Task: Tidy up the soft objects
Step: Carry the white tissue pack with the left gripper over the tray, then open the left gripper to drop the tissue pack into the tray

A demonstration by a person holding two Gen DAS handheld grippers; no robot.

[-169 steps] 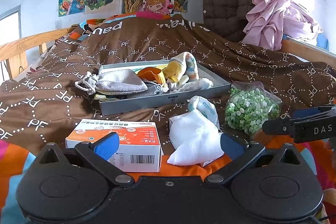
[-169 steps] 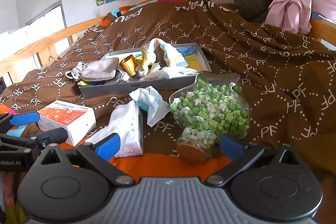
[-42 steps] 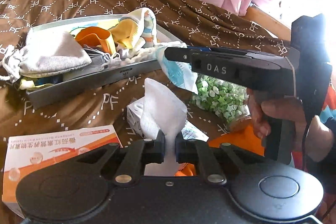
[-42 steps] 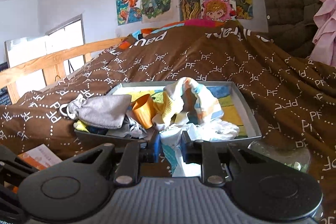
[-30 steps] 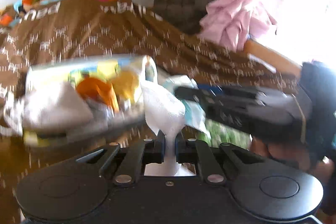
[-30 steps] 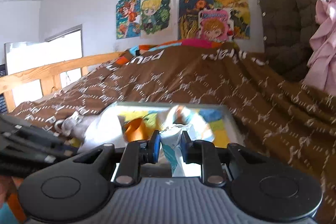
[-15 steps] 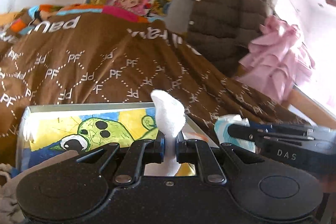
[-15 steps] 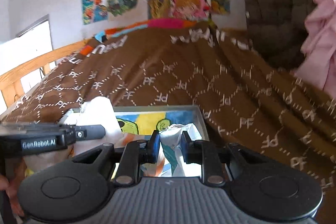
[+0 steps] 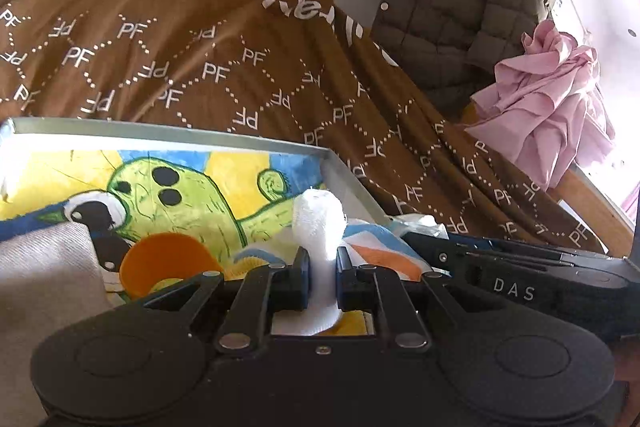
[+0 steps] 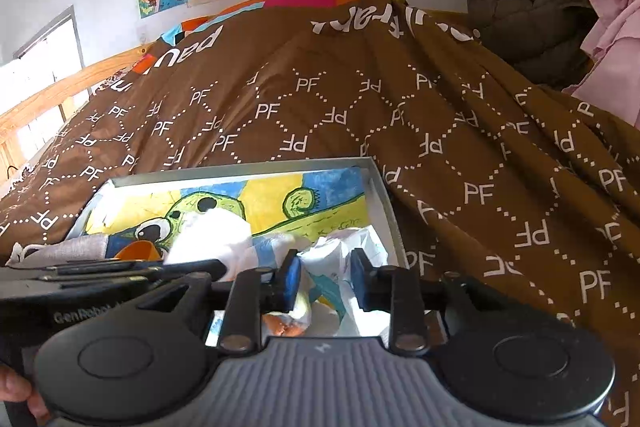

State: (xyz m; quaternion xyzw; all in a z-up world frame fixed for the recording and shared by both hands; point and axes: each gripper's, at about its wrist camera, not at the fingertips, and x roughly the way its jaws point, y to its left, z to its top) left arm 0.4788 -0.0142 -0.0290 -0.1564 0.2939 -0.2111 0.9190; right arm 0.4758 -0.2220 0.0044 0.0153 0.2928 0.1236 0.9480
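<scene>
Tongs on the left (image 9: 322, 285) are pinched tight on a white cloth (image 9: 318, 223), which stands up between them over the near right part of the tray (image 9: 168, 133). The right tongs (image 10: 324, 277) are opening; a crumpled white and blue packet (image 10: 334, 259) lies loose between them, above the tray's right end. For a good drop, I think each hand should lower its piece inside the rim before letting go. Beyond the tray lies the brown blanket (image 10: 360, 99) on the bed.
</scene>
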